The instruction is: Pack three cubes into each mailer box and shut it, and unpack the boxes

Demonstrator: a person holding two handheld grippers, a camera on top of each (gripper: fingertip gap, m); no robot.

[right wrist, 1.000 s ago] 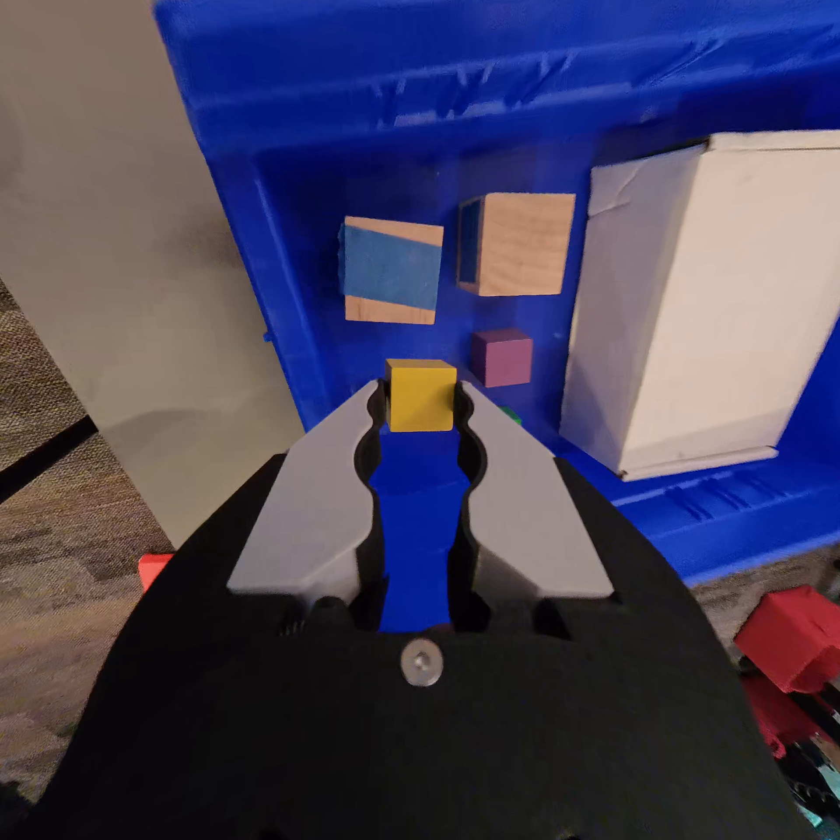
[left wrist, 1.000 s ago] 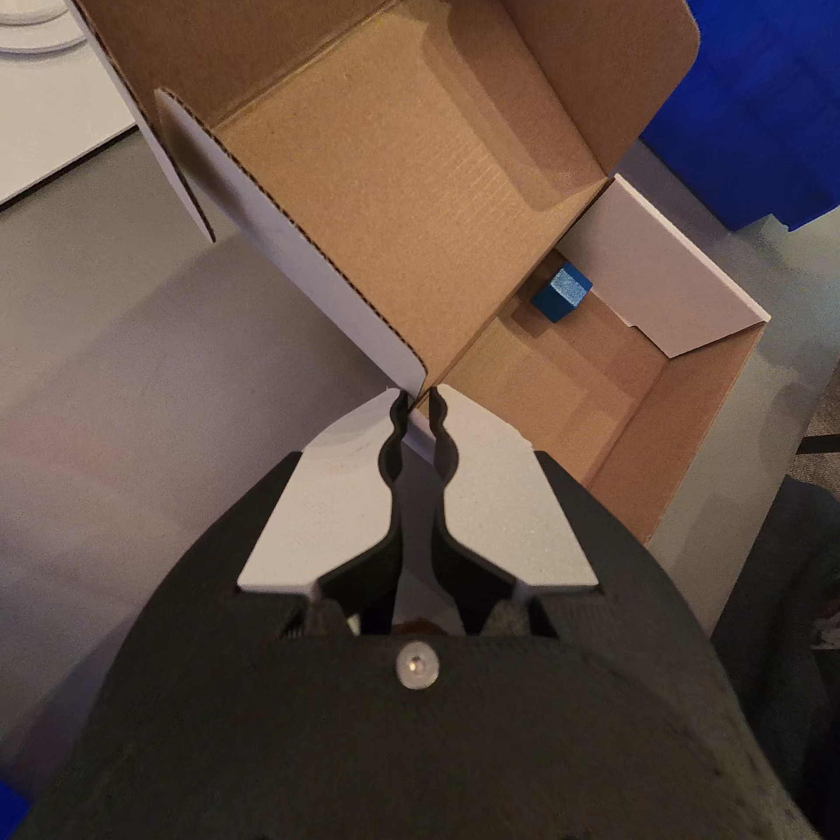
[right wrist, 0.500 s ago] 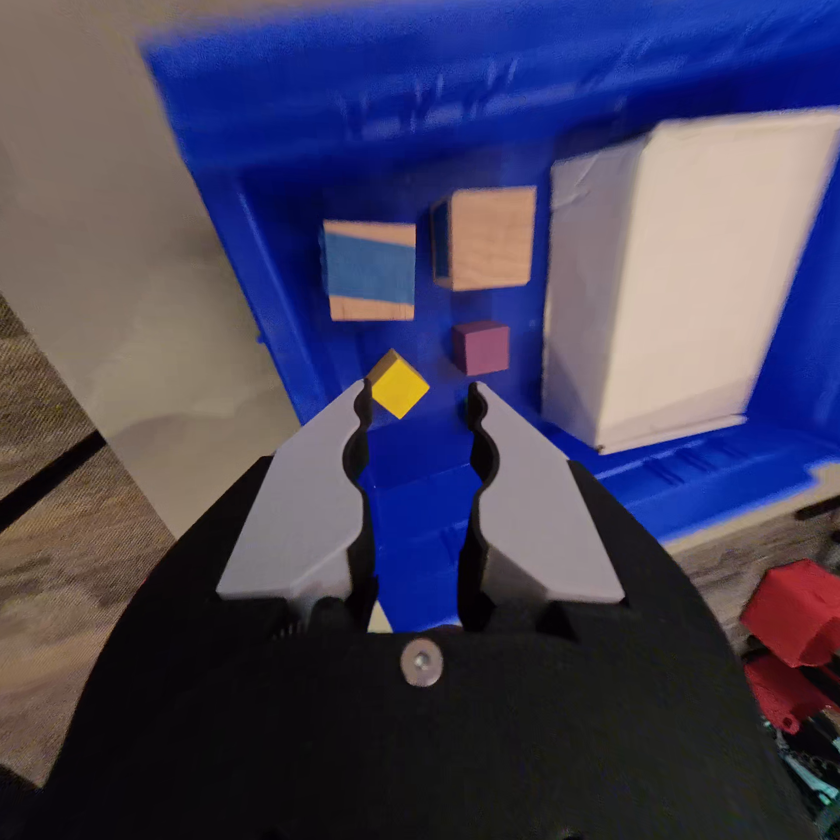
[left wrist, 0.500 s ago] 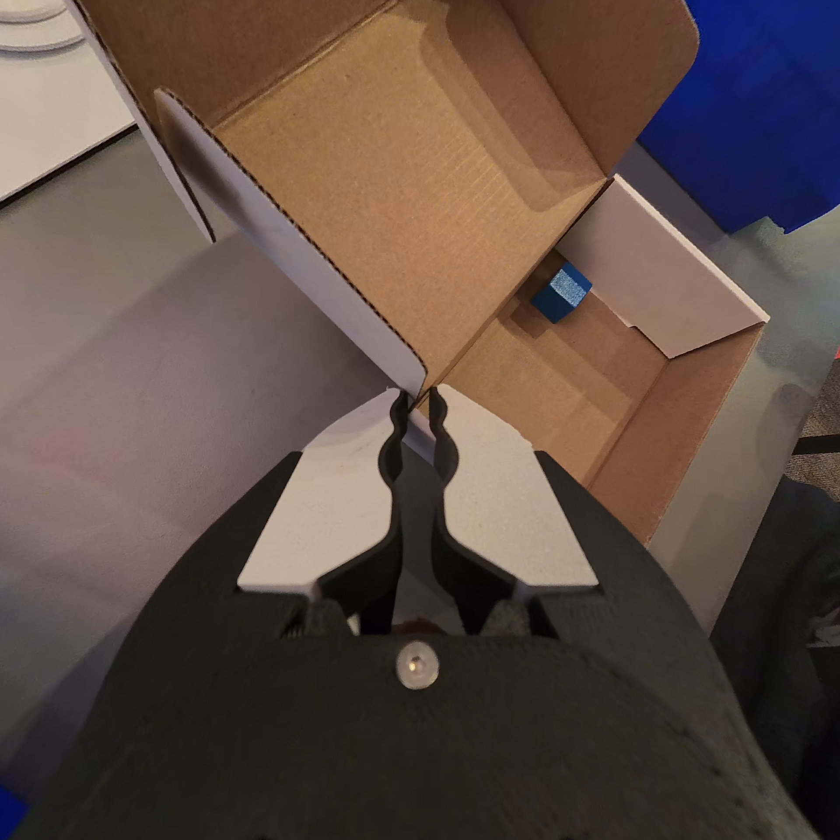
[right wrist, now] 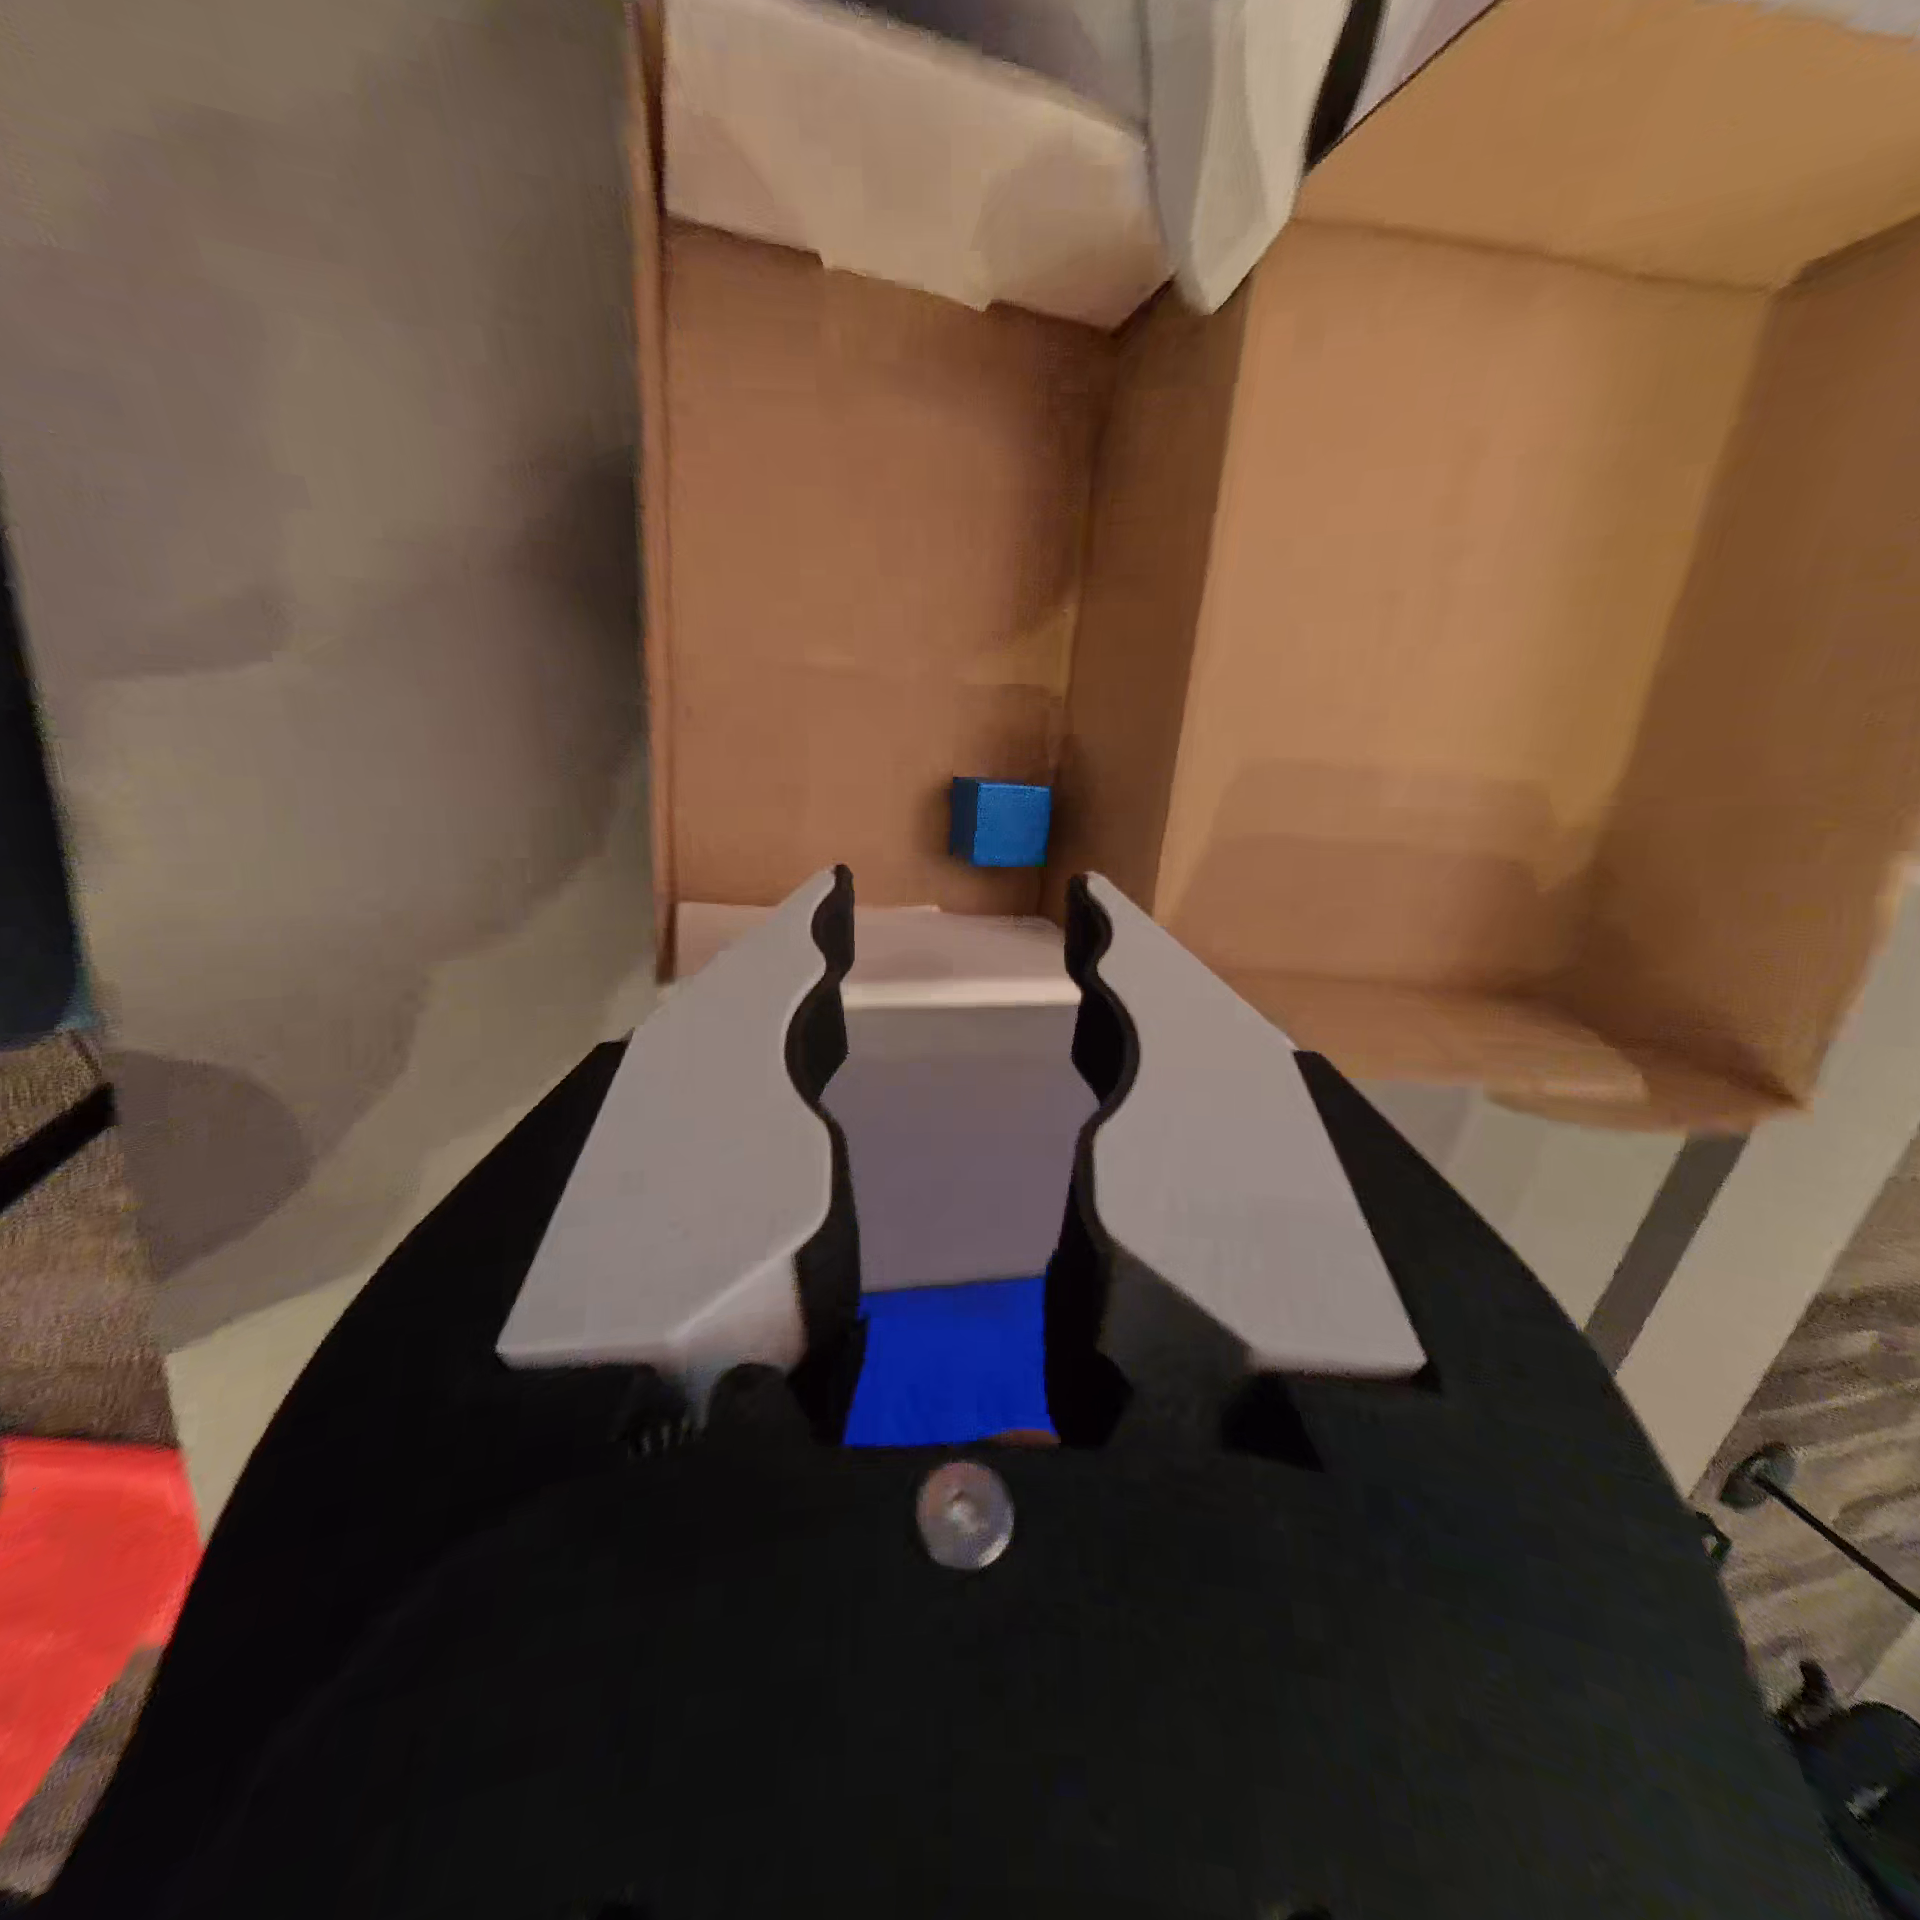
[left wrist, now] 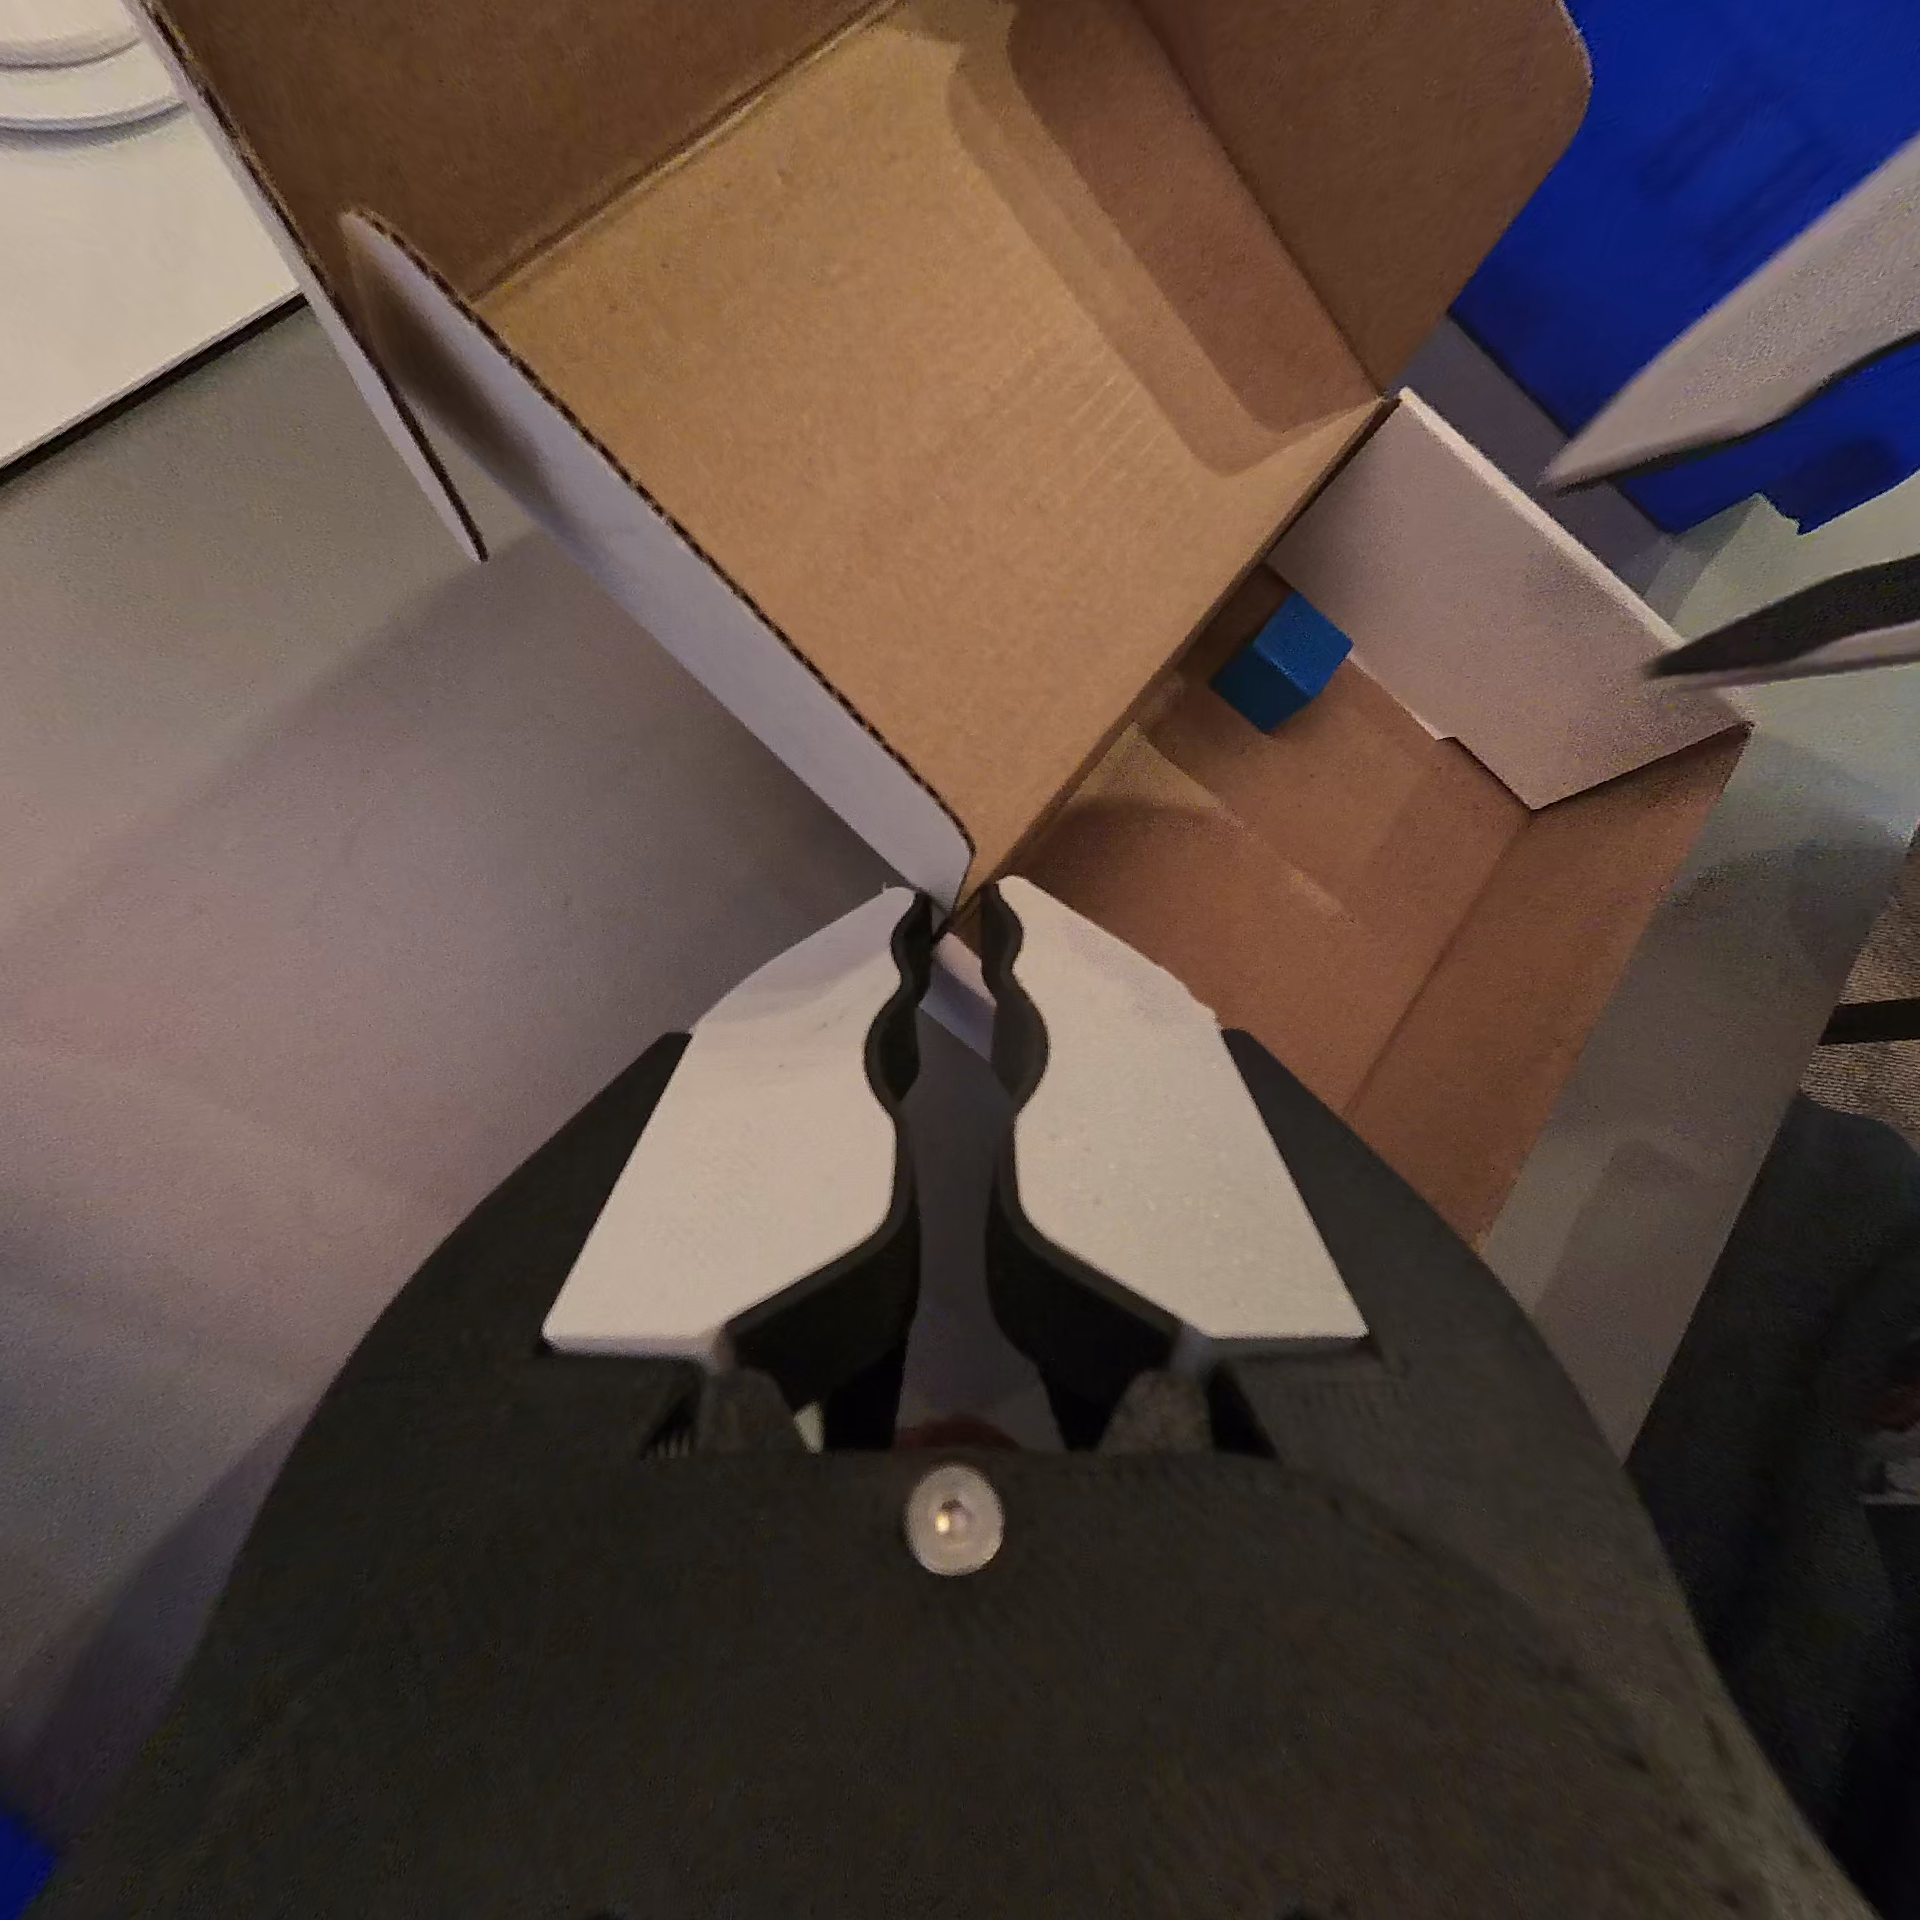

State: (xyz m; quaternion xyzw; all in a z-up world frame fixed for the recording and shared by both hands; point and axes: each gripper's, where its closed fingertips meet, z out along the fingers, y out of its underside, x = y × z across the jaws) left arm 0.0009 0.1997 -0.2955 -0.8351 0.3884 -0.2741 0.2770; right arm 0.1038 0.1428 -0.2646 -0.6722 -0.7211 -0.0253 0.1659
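Note:
An open cardboard mailer box [left wrist: 1455, 935] lies on the grey table with its lid [left wrist: 883, 416] raised. My left gripper [left wrist: 956, 914] is shut on the lid's near corner and holds it up. One blue cube [left wrist: 1283, 670] sits on the box floor by the far wall. In the right wrist view the same cube [right wrist: 1003, 821] lies just past my right gripper [right wrist: 958, 894], which is open and empty above the box's near wall [right wrist: 935, 966]. The right gripper's fingers [left wrist: 1766, 416] also show at the right edge of the left wrist view.
A blue bin [left wrist: 1714, 156] stands beyond the box, and a strip of it shows between the right fingers [right wrist: 945, 1361]. A red object [right wrist: 73, 1558] lies on the carpet at lower left. A white panel [left wrist: 83, 208] is at the table's far left.
My right gripper let go of a yellow cube in the blue bin, then swung over to the open mailer box. My left gripper has kept still on the lid.

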